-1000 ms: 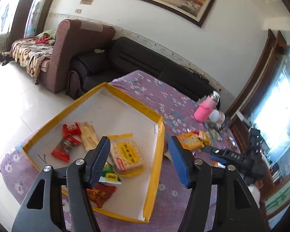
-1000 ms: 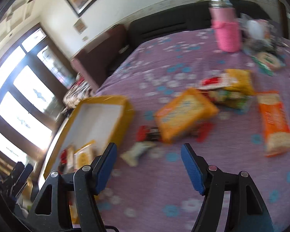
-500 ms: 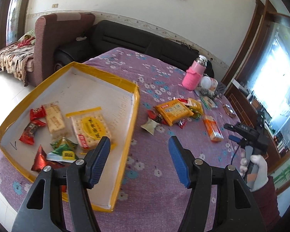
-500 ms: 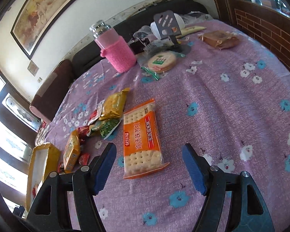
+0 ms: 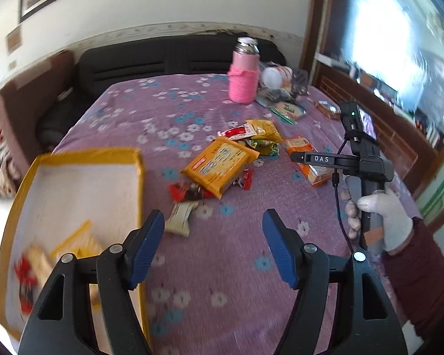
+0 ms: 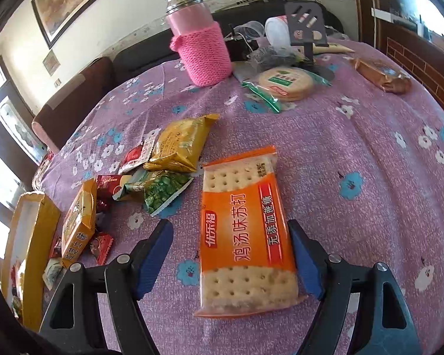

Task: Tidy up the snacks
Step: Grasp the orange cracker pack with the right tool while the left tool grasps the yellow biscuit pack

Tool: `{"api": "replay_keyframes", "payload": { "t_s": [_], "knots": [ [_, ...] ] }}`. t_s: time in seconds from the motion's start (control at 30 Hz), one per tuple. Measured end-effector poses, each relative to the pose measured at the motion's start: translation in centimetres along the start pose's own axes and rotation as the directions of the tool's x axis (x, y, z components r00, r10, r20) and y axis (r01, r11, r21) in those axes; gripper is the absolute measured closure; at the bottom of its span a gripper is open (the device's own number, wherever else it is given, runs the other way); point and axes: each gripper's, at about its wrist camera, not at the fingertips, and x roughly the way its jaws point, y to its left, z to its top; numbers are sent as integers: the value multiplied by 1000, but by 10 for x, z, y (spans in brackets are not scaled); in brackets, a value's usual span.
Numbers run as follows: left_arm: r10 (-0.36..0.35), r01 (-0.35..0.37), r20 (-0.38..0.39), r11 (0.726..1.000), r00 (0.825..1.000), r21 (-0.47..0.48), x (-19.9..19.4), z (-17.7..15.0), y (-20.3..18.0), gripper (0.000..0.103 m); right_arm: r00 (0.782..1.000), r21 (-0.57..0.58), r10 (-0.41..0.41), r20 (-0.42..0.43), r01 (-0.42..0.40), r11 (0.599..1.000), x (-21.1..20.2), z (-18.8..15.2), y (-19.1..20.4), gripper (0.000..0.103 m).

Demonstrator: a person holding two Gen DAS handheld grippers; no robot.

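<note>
An orange soda-cracker pack (image 6: 245, 230) lies on the purple flowered tablecloth between the blue pads of my right gripper (image 6: 231, 254), which is open around it without touching. The pack also shows in the left wrist view (image 5: 307, 159), under the right gripper's body. My left gripper (image 5: 213, 245) is open and empty above the cloth, right of the yellow-rimmed box (image 5: 133, 159) that holds several snacks. A yellow biscuit pack (image 5: 219, 165), small red candies (image 5: 189, 192) and a white wrapped candy (image 5: 180, 213) lie ahead of it.
A pink knitted-sleeve flask (image 6: 201, 41) stands at the back with a round cracker bag (image 6: 284, 82), a phone stand (image 6: 305, 26) and a brown wrapped cake (image 6: 381, 74). A green pea pack (image 6: 159, 189) and yellow pack (image 6: 177, 145) lie left of the cracker pack. A black sofa (image 5: 162, 56) stands behind the table.
My left gripper has swung right, from over the box to over the cloth. My right gripper has moved forward and down until its open fingers flank the orange cracker pack.
</note>
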Motion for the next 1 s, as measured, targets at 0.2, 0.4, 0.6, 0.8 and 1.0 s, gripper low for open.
{"api": "replay_keyframes", "payload": {
  "t_s": [0.2,0.4,0.6,0.8,1.0],
  "knots": [
    [-29,36,-89,996,996,86,72,46,0,35,999,-60,-39,-9,38,997,0,-2,3,46],
    [-78,88,-117,993,990,82,111,68,14,35,999,-57,-19,-26,17,998,0,1,-1,46],
    [-118,131,-187,990,975,55,149,82,21,35,999,-43,7,-32,-8,999,-1,2,-4,45],
    [-290,272,-281,957,915,-104,183,80,30,34,1000,-51,6,-29,-7,999,-1,1,-2,44],
    [-369,367,-314,928,875,-68,172,65,3,34,1000,-42,15,-28,-17,999,-1,1,-3,43]
  ]
}}
